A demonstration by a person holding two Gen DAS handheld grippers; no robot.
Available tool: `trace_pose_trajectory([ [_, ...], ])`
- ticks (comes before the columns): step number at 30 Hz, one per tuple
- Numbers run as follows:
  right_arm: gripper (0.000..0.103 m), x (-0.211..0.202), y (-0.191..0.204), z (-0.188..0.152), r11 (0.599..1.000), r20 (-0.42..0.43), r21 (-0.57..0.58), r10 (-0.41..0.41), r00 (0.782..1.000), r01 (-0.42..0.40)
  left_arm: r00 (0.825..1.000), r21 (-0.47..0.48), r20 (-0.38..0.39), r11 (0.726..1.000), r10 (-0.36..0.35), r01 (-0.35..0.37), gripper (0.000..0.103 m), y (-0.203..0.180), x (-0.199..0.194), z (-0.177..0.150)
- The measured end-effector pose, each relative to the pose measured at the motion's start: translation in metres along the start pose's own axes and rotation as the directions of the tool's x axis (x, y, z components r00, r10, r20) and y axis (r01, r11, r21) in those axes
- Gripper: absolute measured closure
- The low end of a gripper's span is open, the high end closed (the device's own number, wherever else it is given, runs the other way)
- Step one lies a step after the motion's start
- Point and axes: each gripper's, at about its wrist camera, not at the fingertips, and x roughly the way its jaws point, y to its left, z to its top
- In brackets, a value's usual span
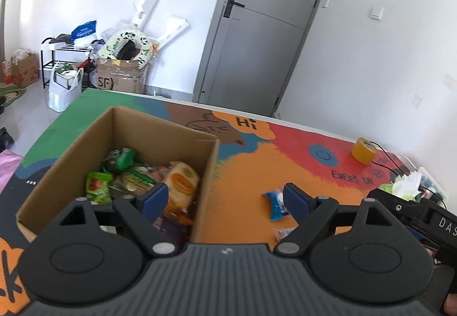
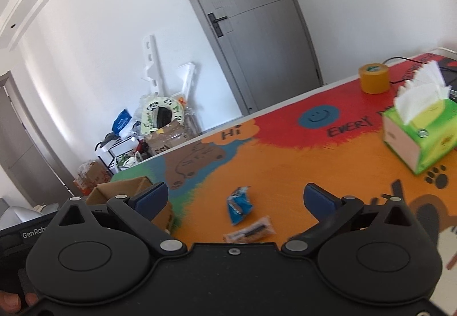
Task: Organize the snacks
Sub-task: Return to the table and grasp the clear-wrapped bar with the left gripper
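Observation:
An open cardboard box [image 1: 71, 156] on the colourful table holds several snack packets, green ones and an orange one [image 1: 181, 183]. My left gripper [image 1: 225, 199] hangs open over the box's right wall, with nothing between its fingers. A blue snack packet [image 1: 274, 206] and a small clear-wrapped snack [image 1: 282, 233] lie on the orange part of the table to the right of the box. In the right wrist view my right gripper [image 2: 235, 197] stands wide open above the blue packet [image 2: 239, 205] and the clear-wrapped dark snack [image 2: 250, 231], holding nothing. The box corner [image 2: 125, 190] shows at left.
A yellow tape roll [image 2: 373, 78] and a green tissue box [image 2: 420, 133] sit at the table's far right, with a black cable [image 1: 385, 157] near them. Beyond the table are a grey door [image 1: 257, 30], cardboard boxes and a black rack [image 1: 61, 59] on the floor.

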Motion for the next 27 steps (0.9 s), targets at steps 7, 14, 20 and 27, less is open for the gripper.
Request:
trace_pose_trajectory([
  [7,0.000,-0.008,-0.028,0.001,0.999,0.000,0.042,-0.031,1.000,0.031,0.999,0.036,-0.017,0.999,-0.033,0.034,0.016,-0.022,0.003,-0.004],
  [14,0.000,-0.006,-0.043,-0.003,0.997,-0.020,0.057,-0.047,0.999,0.048,0.996,0.089,-0.049,0.993,-0.073,0.077,0.016,-0.045,0.013,-0.014],
  [20,0.000,-0.006,-0.061,-0.006,0.994,-0.025,0.082,-0.069,0.997,0.071,0.993,0.111,-0.074,0.989,-0.088,0.096,0.016,-0.059,0.028,-0.021],
  [27,0.000,0.001,-0.084,-0.016,0.989,-0.048,0.114,-0.093,0.995,0.098,0.989,0.135,-0.118,0.986,-0.086,0.102,0.017,-0.075,0.053,-0.032],
])
